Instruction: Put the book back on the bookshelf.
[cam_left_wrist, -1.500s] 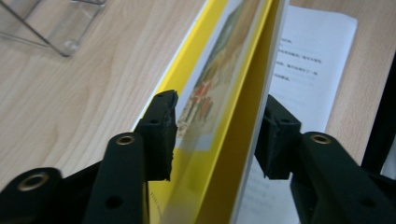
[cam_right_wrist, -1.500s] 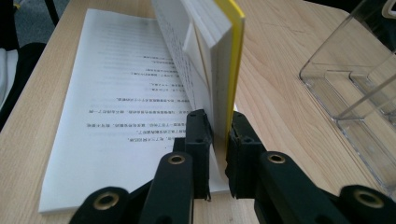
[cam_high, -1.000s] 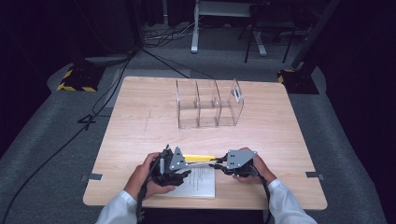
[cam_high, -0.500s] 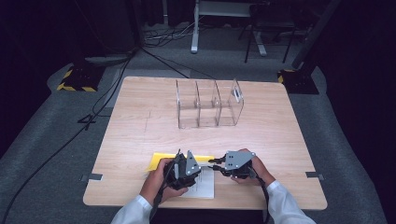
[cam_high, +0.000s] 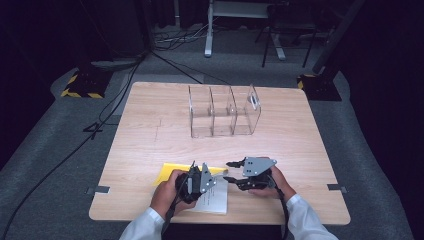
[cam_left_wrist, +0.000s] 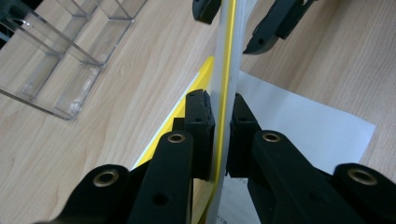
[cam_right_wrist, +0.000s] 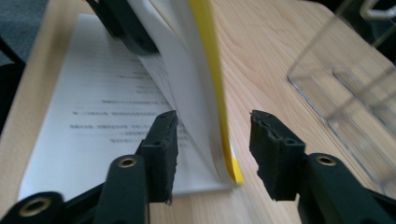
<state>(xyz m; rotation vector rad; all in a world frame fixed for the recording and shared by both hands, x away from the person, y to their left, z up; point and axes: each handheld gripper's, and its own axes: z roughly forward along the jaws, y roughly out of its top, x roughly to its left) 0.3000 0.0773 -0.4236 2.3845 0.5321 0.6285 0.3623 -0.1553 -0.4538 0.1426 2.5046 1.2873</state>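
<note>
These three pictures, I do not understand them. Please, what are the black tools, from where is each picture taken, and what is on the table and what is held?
A person sits at a wooden table and holds a hand tool with two black jaws in each hand. The high view looks down from above: left gripper, right gripper. The two other pictures come from small cameras that ride on these tools and look along the jaws.

On the table stand a clear plastic organizer with compartments and a printed white sheet.

The left gripper is shut on a yellow folder with white pages, lifted on edge. The right gripper is open, its jaws on either side of the folder's edge.
</note>
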